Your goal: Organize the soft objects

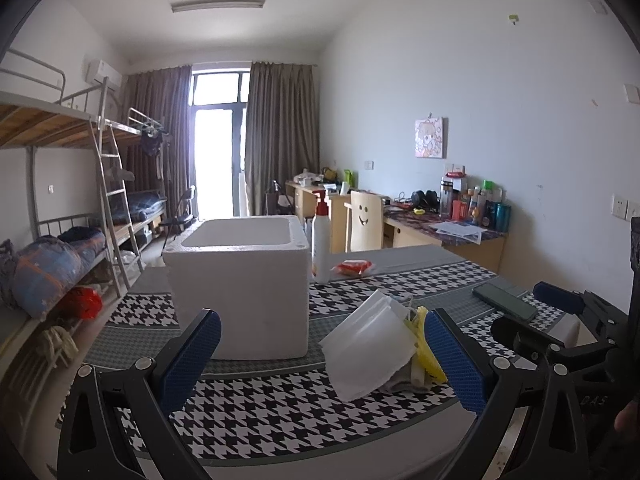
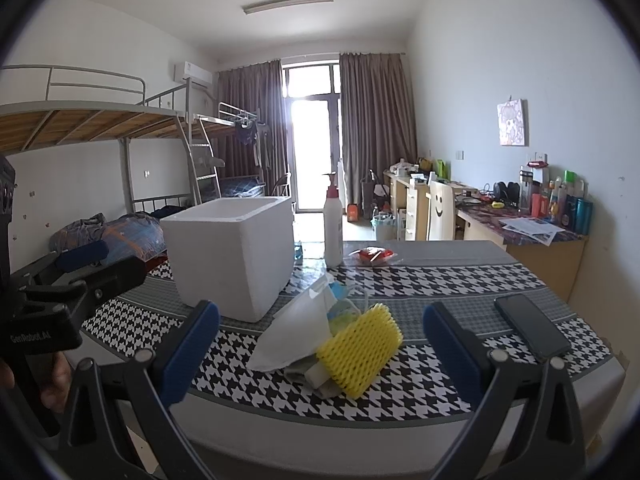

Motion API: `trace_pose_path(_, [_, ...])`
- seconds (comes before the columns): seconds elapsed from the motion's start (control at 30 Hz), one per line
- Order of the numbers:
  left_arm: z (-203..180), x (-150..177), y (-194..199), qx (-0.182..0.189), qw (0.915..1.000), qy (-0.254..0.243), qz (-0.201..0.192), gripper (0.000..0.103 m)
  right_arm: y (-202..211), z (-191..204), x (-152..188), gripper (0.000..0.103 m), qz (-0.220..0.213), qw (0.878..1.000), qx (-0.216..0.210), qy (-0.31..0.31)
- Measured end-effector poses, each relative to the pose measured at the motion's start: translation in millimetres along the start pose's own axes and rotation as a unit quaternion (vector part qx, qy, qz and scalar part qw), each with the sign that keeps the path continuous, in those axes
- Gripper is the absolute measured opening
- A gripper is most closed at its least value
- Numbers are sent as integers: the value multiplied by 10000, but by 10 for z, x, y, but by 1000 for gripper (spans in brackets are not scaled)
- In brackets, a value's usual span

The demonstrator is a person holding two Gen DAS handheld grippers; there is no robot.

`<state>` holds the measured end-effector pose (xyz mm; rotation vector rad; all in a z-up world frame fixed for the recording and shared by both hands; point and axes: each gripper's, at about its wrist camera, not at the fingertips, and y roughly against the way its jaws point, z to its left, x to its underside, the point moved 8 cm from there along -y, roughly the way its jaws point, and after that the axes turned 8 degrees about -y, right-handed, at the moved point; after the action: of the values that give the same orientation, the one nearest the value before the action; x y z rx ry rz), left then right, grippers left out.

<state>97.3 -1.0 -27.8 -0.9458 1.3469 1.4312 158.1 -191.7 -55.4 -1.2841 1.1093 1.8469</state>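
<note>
Clearly nothing gripped yet. Left gripper (image 1: 320, 354) spread wide and empty, blue pads well apart, poised at the near edge of the houndstooth-patterned black-and-white table cover (image 1: 256, 412); right gripper (image 2: 320, 344) likewise wide open, holding nothing, facing the same spot from the other side.

Between them, a small heap of soft things: a yellow foam-mesh fruit sleeve (image 2: 360, 350) nearest the right gripper, a white folded face mask (image 2: 294, 332) leaning against it, scraps of grey and pale material underneath — too jumbled to name. Behind and to the left, an open white styrofoam box (image 1: 240, 284), likely the place for them. Beyond, a white pump bottle with red top (image 1: 320, 240) and a small red-and-white wrapped packet (image 1: 353, 268); to the right, a dark smartphone (image 2: 532, 328) lying flat, not to be disturbed.

Best taken one piece at a time. For the mesh sleeve: approach low from the front, straddle its short width, close gently — enough to hold without crushing. Worth lifting straight up first, since the mask rests touching it and may drag along. Then over the box rim and release inside.
</note>
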Motion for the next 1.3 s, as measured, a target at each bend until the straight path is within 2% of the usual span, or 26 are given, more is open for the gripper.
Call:
trace_pose_path(0.87, [-131, 99, -505, 505, 9975, -147, 477, 102, -388, -221, 52, 103, 392, 9988, 259, -99])
trace_pose_path(1.3, [-280, 214, -874, 887, 9922, -280, 830, 102, -574, -433, 152, 103, 675, 9965, 409, -277])
